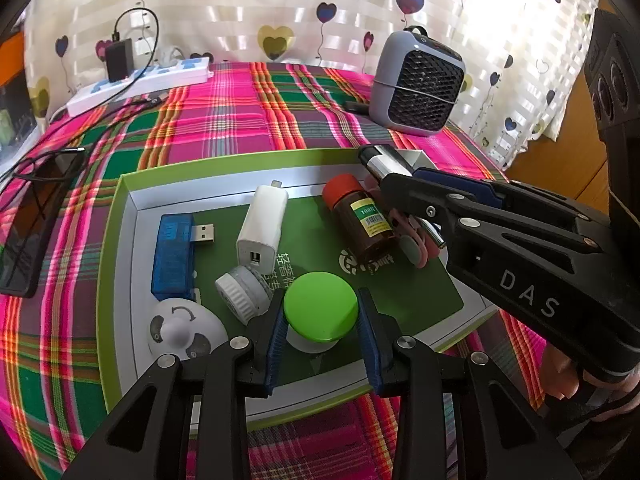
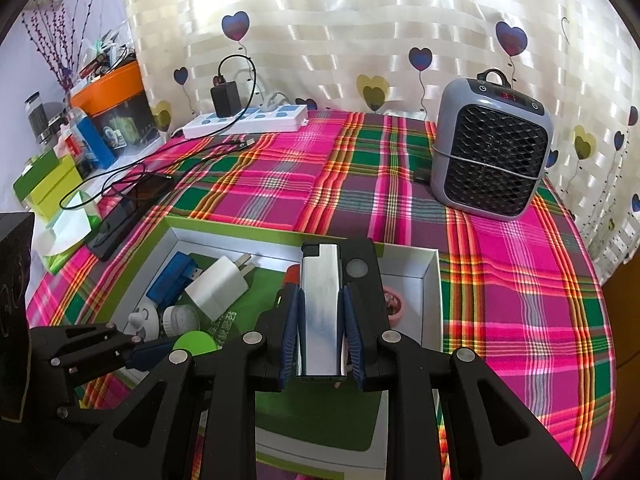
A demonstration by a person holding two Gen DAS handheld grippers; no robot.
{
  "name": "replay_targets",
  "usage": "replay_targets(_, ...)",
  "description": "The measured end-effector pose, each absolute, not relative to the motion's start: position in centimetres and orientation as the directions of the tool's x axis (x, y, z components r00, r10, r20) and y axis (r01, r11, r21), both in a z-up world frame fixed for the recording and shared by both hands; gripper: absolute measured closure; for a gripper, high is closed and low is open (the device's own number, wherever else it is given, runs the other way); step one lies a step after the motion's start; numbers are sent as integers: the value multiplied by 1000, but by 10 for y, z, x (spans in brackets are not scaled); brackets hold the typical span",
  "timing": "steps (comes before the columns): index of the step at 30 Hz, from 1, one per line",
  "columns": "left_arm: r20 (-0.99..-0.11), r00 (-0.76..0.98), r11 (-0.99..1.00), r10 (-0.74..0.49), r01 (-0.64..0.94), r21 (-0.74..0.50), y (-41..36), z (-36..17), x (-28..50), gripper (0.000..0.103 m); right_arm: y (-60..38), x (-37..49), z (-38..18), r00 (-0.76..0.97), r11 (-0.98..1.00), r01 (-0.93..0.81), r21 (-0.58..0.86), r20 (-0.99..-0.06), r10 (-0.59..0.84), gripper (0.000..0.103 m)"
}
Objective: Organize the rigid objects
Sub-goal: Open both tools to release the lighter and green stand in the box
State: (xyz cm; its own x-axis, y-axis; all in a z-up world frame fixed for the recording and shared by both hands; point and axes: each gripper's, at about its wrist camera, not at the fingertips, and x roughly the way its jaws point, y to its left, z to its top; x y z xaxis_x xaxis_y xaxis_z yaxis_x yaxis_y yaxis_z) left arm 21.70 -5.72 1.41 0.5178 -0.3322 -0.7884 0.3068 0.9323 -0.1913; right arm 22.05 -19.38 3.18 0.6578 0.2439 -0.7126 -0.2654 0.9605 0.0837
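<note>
My work surface is a table covered by a pink, green and purple plaid cloth point(image 2: 500, 280). Lying directly on it: a shallow green-rimmed box tray point(image 1: 116, 248) near me; a grey fan heater point(image 2: 492, 152), upright at the far right; a white power strip point(image 2: 248, 120) along the far edge with a black adapter point(image 2: 226, 96) plugged in; a dark phone point(image 1: 32, 224) at the left, black cables point(image 2: 132, 176) trailing beside it.
</note>
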Motion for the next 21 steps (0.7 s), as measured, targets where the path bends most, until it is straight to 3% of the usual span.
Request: replay_targets(21,-778,542,939,-318,296,-177,-57,19,213,63,-195,219,32,658,964,-254,83,-715,235,79)
